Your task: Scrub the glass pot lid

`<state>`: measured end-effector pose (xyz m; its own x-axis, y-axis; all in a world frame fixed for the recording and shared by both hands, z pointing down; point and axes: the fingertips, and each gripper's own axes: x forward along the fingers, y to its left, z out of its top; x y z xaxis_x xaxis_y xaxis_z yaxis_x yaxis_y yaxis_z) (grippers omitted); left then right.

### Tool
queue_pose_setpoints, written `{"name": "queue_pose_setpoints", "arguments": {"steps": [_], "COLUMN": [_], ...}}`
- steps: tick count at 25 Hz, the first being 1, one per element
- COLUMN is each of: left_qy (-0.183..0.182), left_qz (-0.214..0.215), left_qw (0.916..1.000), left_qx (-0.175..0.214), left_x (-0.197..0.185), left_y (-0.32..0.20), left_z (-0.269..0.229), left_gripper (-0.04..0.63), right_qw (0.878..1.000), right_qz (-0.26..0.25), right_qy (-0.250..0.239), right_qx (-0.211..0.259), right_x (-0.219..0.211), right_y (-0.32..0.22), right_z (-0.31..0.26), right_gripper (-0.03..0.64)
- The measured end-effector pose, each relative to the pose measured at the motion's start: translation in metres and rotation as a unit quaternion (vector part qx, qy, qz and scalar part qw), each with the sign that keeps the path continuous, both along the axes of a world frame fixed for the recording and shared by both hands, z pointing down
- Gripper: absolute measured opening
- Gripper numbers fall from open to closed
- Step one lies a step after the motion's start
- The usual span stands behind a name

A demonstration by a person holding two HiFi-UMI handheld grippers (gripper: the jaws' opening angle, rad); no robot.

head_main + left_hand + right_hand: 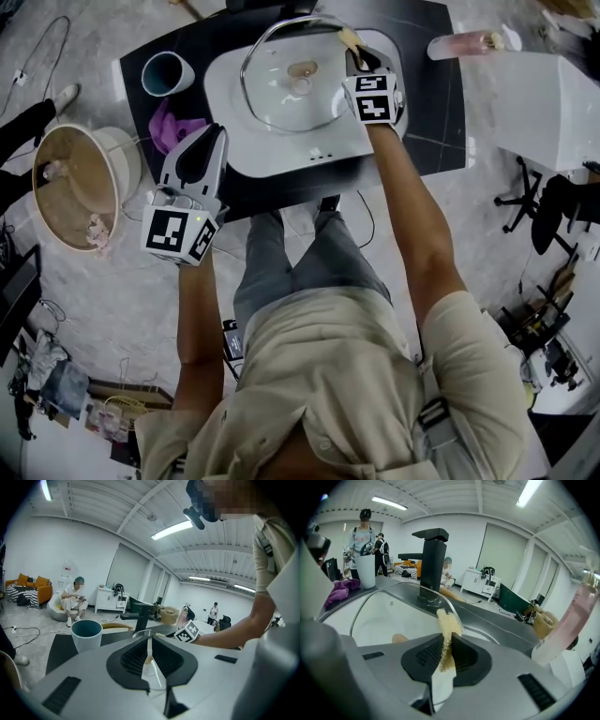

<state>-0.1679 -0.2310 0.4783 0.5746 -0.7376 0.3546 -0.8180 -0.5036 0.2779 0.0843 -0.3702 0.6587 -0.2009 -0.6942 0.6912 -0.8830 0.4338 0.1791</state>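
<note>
Sink [281, 155] walls look smooth, and the glass lid [281, 98] lies loose inside with nothing pinning it. My left gripper [149, 644] is closed on nothing and held well off to the side, so a hard push could send the lid skating. My right gripper [446, 644] pinches the sponge [449, 620] by one thin edge at the lid's rim, where it may fold or pull free.

Glass pot lid [281, 94] fills the sink basin [347, 141]; black faucet [430, 569] bars behind; cup [167, 72] and purple cloth [173, 127] crowd left.
</note>
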Motion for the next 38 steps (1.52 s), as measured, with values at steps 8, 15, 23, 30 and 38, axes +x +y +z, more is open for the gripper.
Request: {"name": "queue_pose_setpoints", "arguments": {"steps": [8,15,23,30,38], "left_qy": [-0.003,-0.001,0.002,0.007,0.010], "left_qz": [0.005,-0.003,-0.021,-0.038,-0.043], "left_qw": [1.0000,1.0000,0.9998,0.9992,0.9990], "left_qx": [0.000,0.000,-0.004,-0.008,-0.010], "left_x": [0.007,-0.004,-0.027,-0.047,-0.056], "left_y": [0.000,0.004,0.009,0.017,0.017], "left_z": [-0.002,-0.002,0.003,0.010,0.013], "left_gripper": [0.026,0.026,0.026,0.026,0.026], "right_qw": [1.000,1.000,0.999,0.988,0.984], "right_qz": [-0.013,-0.008,-0.037,-0.137,-0.155], "right_qy": [0.001,-0.002,-0.022,-0.039,-0.050], "right_qx": [-0.002,-0.008,-0.027,-0.063,-0.077], "right_x": [0.000,-0.010,-0.070,-0.173,-0.210], "right_y": [0.003,0.006,0.017,0.055,0.072], "right_z": [0.000,0.004,0.017,0.034,0.041], "right_gripper": [0.045,0.044,0.044,0.044,0.044]}}
